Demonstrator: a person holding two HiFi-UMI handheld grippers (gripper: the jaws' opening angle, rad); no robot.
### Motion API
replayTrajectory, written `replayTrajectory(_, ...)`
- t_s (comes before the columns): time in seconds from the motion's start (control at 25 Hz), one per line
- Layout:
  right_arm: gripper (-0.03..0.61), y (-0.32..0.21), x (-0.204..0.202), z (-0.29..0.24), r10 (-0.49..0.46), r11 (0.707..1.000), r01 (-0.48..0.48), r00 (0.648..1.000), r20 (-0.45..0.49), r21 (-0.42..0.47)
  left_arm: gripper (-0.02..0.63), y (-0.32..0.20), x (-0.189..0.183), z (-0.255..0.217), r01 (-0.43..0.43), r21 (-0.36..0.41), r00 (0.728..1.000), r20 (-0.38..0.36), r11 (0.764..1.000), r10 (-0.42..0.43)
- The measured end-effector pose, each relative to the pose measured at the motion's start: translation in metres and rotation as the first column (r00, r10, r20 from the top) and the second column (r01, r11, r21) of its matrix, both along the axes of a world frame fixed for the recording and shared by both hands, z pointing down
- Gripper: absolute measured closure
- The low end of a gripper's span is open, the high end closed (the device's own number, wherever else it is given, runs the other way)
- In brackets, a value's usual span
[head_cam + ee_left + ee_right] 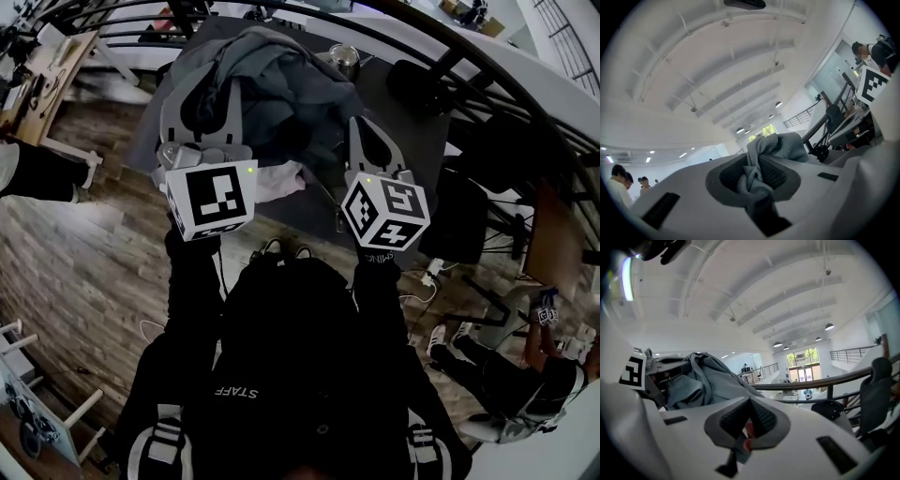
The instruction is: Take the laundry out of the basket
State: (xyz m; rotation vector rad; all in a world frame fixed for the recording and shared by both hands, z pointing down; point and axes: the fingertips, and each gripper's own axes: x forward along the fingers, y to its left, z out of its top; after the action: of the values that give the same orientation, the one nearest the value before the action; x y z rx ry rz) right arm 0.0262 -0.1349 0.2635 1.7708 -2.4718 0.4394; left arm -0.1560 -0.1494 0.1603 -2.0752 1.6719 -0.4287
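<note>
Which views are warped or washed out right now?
Head view: heavy fisheye, railing bows, corners dark. Left gripper view: ceiling bright, garment sharp up close. Right gripper view: windows glare, dark rim around the picture.

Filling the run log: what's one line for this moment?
left tongs: shut on grey garment | right tongs: shut on its edge | garment: held up

The word "STAFF", upside down in the head view, stands in pale letters on the person's black top [281, 375], while the small pale lettering on the dark surface just under the right gripper's [364, 131] marker cube is too blurred to read.
</note>
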Motion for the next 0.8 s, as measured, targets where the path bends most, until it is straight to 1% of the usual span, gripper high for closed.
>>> replayTrajectory(0.08, 0.563, -0.002, -0.007, 0.0, -0.012, 1.0, 0.012, 1.0, -0.004, -0.001, 0.543, 0.003, -0.016, -0.006, 0.031, 0.017, 0.999, -0.007, 0.999, -0.031)
replayTrajectory(0.2, 0.563, -0.005, -0.018, -0.001, -0.025, 1.0, 0.025, 1.0, -0.007, 0.0, 0.543, 0.005, -0.04, -0.014, 0.077, 0.034, 0.997, 0.003, 0.996, -0.078)
replayTrajectory(0.28, 0.563, -0.008, -0.026, 0.0, -0.033, 0.999, 0.033, 0.999, -0.009, -0.002, 0.543, 0.005, -0.055, -0.014, 0.105, 0.032, 0.994, 0.016, 0.994, -0.106)
replayTrajectory(0.36, 0.563, -0.01, -0.035, 0.002, -0.044, 0.999, 0.043, 0.999, -0.012, -0.007, 0.543, 0.003, -0.068, -0.008, 0.129, 0.014, 0.991, 0.029, 0.992, -0.129)
replayTrajectory(0.48, 0.563, -0.01, -0.048, 0.008, -0.054, 0.998, 0.054, 0.998, -0.019, -0.021, 0.543, -0.002, -0.079, 0.012, 0.136, -0.028, 0.99, 0.036, 0.99, -0.135)
replayTrajectory(0.6, 0.563, -0.011, -0.055, 0.015, -0.056, 0.998, 0.054, 0.998, -0.027, -0.041, 0.543, -0.013, -0.081, 0.044, 0.126, -0.095, 0.991, 0.047, 0.987, -0.122)
replayTrajectory(0.8, 0.563, -0.014, -0.058, 0.035, -0.046, 0.996, 0.043, 0.998, -0.041, -0.083, 0.543, -0.03, -0.072, 0.113, 0.099, -0.227, 0.995, 0.05, 0.969, -0.09)
